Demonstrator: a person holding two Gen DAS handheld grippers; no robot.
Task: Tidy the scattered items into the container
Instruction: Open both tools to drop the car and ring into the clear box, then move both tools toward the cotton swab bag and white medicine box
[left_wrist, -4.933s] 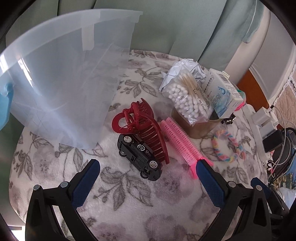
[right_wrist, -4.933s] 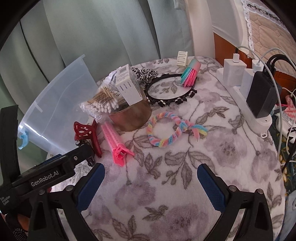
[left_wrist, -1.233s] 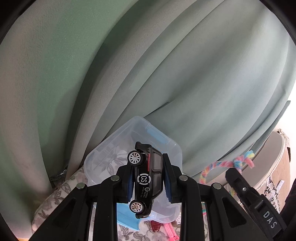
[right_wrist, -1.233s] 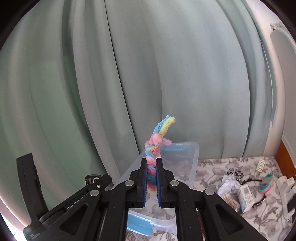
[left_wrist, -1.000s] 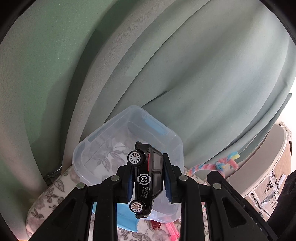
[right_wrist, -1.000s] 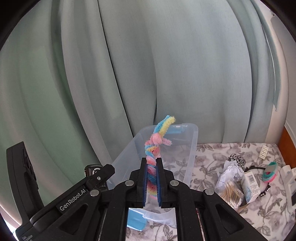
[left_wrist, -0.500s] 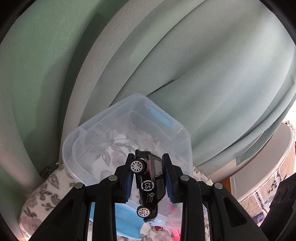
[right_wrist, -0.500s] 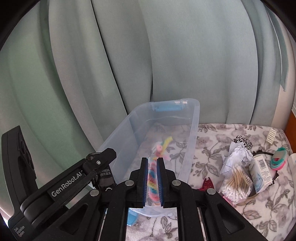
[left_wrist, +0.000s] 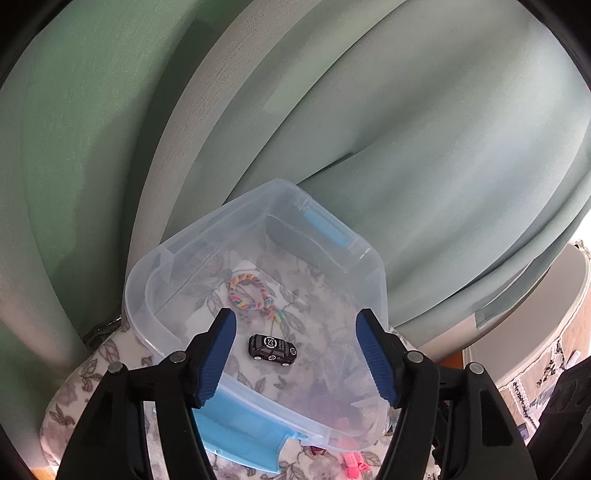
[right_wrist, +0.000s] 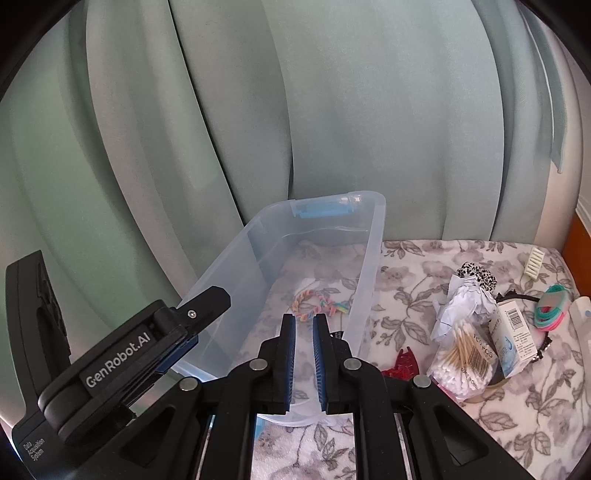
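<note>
A clear plastic container (left_wrist: 381, 291) with blue latches stands on the floral cloth before the curtain. On its floor lie a black toy car (left_wrist: 272, 346) and a rainbow braided loop (left_wrist: 251, 295). My left gripper (left_wrist: 295, 317) hangs above the container with its jaws opening; nothing is between the pads, and the car sits free below them. In the right wrist view my right gripper (right_wrist: 304, 321) is shut and empty over the near end of the container (right_wrist: 373, 258). The loop (right_wrist: 314, 299) lies just beyond its tips. The left gripper's casing (right_wrist: 118, 354) shows at lower left.
Right of the container lie a red hair claw (right_wrist: 402, 365), a bag of cotton swabs (right_wrist: 461, 358), a small box (right_wrist: 511, 336), crumpled paper (right_wrist: 465, 299), coloured hair bands (right_wrist: 552, 306) and a white comb (right_wrist: 533, 262). A green curtain (right_wrist: 332, 110) hangs close behind.
My left jaws have spread and the car has dropped from them into the container. The rainbow loop has left my right gripper and now lies on the container floor.
</note>
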